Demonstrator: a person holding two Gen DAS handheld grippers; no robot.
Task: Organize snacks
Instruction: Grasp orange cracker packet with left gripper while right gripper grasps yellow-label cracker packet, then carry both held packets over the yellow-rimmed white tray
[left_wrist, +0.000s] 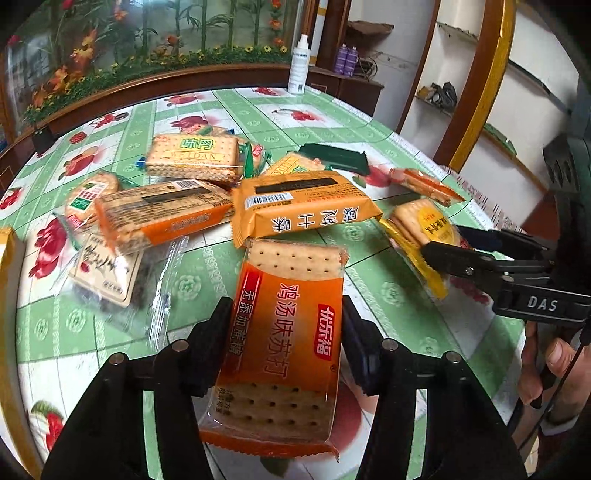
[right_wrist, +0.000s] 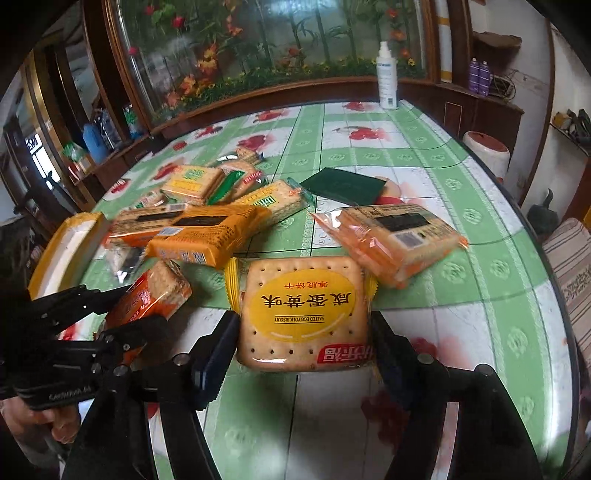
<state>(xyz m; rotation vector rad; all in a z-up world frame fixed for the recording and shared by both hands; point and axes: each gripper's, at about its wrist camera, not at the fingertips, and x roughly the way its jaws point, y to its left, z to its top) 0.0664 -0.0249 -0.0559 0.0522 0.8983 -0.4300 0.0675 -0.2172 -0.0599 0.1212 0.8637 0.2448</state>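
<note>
Fingers (left_wrist: 212, 332) pinching orange cracker pack (left_wrist: 284, 332), green floral tablecloth (left_wrist: 369, 291) — wooden cabinets (right_wrist: 461, 103) behind

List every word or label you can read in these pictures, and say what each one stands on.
"WEIDAN": green-label cracker pack.
"DAS": right gripper body.
"SALTED EGG YOLK BISCUIT": yellow-label biscuit pack in the right gripper.
Chinese print on the orange cracker pack in the left gripper is left untranscribed.
Barcodes and spray bottle label: too small.
</note>
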